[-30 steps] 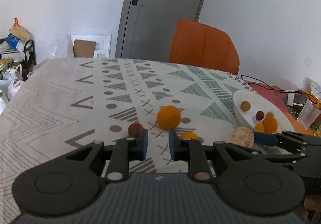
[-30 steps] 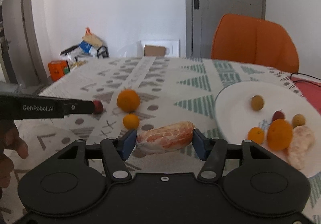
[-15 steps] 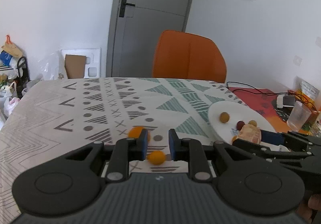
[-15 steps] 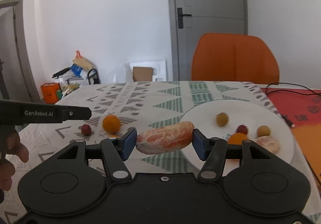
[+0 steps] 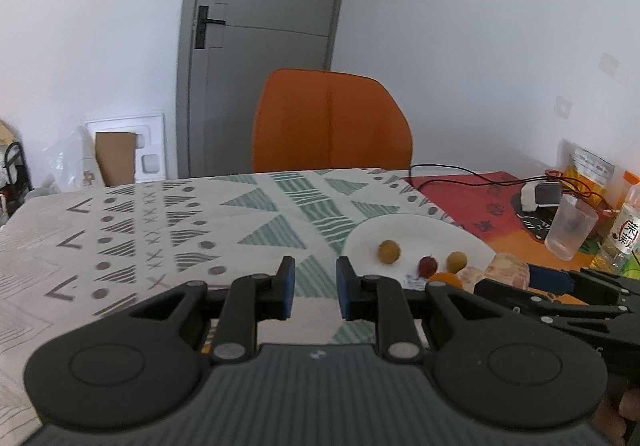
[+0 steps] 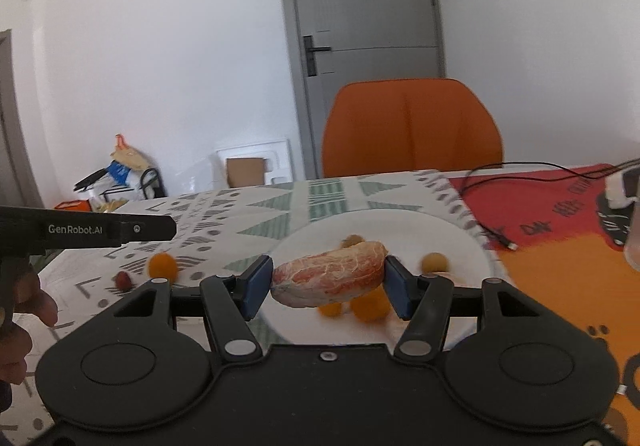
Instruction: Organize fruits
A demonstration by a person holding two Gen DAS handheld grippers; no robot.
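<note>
Right wrist: orange [image 6: 162, 265], red fruit [image 6: 123, 280] off-plate

Orange chair [image 5: 331, 122], grey door [image 5: 264, 46] (shut), plastic cup [image 5: 570, 232], black cable [image 5: 460, 176]

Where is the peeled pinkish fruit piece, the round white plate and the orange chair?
Peeled pinkish fruit piece [image 6: 330, 278]: right wrist view, middle of its veined skin.
Round white plate [image 5: 404, 232]: left wrist view, bare part near its far rim.
Orange chair [image 5: 330, 122]: left wrist view, middle of the backrest.
</note>
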